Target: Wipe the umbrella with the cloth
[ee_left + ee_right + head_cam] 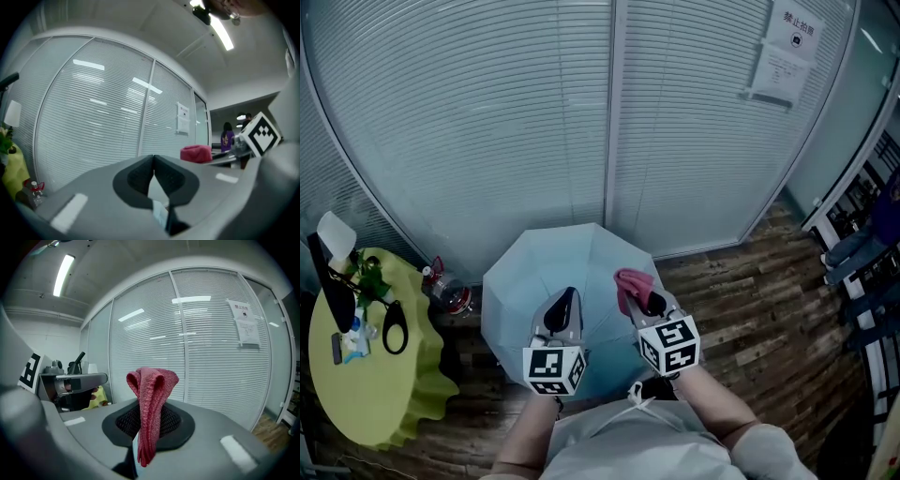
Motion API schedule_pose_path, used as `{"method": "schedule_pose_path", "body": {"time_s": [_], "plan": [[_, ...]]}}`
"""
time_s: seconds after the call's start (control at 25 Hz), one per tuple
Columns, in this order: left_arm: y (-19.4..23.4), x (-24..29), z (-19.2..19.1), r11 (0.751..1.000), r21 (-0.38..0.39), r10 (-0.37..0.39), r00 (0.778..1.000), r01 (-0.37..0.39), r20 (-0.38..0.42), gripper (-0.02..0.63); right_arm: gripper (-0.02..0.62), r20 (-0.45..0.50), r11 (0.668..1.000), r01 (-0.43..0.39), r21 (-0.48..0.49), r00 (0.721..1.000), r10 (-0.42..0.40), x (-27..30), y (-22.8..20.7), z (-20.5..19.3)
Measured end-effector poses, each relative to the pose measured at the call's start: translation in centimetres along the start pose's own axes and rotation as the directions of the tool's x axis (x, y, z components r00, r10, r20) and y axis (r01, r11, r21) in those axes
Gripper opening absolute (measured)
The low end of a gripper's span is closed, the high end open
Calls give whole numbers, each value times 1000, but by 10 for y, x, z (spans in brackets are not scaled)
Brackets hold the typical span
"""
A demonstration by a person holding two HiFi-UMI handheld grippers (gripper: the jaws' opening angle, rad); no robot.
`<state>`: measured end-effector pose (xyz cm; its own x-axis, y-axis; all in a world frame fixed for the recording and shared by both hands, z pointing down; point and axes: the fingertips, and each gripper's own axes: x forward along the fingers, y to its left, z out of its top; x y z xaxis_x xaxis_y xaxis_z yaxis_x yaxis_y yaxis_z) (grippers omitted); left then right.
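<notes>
Okay: right claw is clamped on the pink knit cloth, which is soft and limp. Left claw is pinched closed with nothing in it. The open pale-blue umbrella stands on the floor under both. Its canopy looks light and springy and will likely skid, so steady it at the rim.

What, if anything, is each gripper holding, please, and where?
The right gripper holds the red cloth mid-length, its folded end sticking out beyond the fingers; the left gripper is shut, empty.
</notes>
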<state>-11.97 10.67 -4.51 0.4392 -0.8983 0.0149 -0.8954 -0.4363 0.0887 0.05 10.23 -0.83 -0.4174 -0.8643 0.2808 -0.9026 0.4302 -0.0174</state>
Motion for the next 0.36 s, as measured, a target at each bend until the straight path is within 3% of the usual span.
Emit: {"method": "schedule_pose_path", "body": {"time_s": [0.36], "plan": [[-5, -3, -3, 1000, 8, 1, 1000, -1, -15, 6, 52, -3, 999, 9, 35, 1000, -8, -8, 7, -4]]}}
